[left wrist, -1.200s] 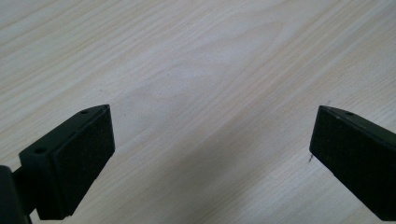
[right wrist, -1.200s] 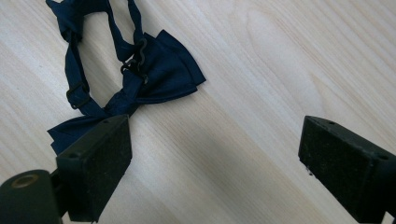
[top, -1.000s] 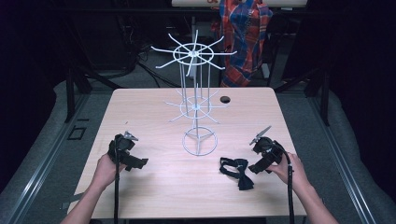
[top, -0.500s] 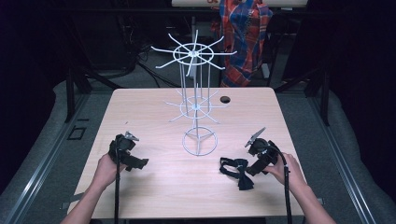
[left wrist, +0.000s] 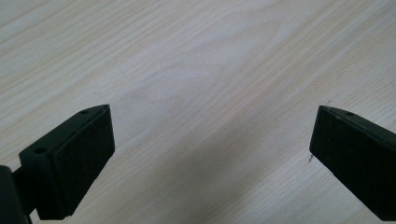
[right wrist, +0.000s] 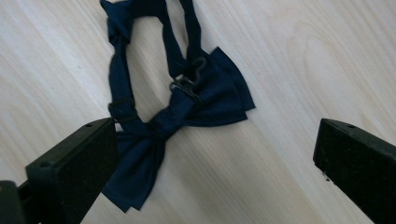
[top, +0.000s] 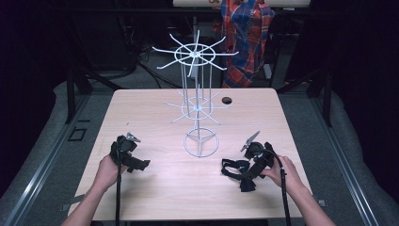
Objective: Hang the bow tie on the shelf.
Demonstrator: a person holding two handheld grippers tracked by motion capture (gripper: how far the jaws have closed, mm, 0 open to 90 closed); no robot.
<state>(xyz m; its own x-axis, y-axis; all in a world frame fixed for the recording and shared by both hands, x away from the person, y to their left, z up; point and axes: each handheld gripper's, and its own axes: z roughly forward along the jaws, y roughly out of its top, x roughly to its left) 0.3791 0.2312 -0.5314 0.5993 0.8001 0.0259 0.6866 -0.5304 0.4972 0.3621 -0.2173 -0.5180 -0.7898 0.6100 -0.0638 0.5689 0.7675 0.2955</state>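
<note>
Grippers near edge: right gripper (top: pixel 248 170) at table's 5 o'clock, jaws spread wide over navy bow tie (right wrist: pixel 187 109), gripping nothing, likely lining up a pickup. Left gripper (top: pixel 134 162) at 7 o'clock, jaws wide, empty, over bare table (left wrist: pixel 210 70), probably waiting. White wire rack (top: pixel 197 94) at centre toward 12 o'clock, hooks bare, likely tie's destination.

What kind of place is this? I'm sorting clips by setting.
Probably a staged recording setup, not a shop or home: a lone wooden table ringed by darkness, a white wire display rack on it, a dark bow tie laid out, and a person holding two handheld grippers.
</note>
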